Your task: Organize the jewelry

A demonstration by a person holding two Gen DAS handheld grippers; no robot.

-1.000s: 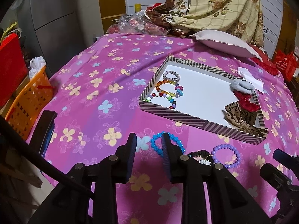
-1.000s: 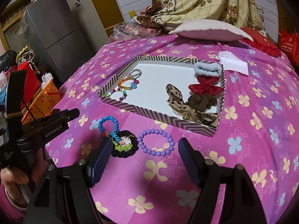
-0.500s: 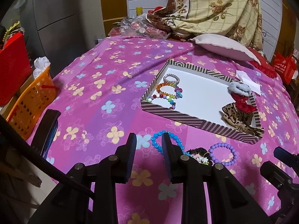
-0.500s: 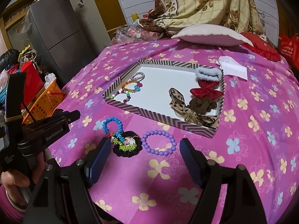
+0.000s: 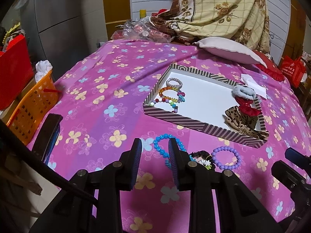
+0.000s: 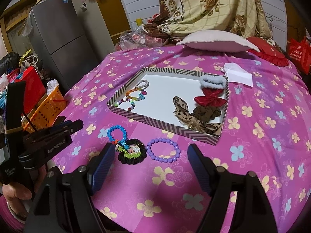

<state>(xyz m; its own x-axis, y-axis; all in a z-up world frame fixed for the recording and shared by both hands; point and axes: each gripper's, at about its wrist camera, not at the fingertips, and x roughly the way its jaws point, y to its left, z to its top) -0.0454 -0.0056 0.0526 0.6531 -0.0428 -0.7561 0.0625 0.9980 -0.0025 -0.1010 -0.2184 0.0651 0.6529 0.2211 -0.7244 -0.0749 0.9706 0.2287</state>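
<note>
A striped tray with a white floor lies on the pink flowered cloth. It holds bead bracelets at its left end and hair scrunchies at its right. On the cloth in front of the tray lie a blue bead bracelet, a black scrunchie with small flowers and a purple bead bracelet. My left gripper is open just above the blue bracelet, gripping nothing. My right gripper stands wide open over the black scrunchie and purple bracelet, also with nothing gripped.
An orange basket stands off the table's left edge. A pillow, folded white paper and bedding lie beyond the tray. A person's hand holds the left gripper's handle at the lower left.
</note>
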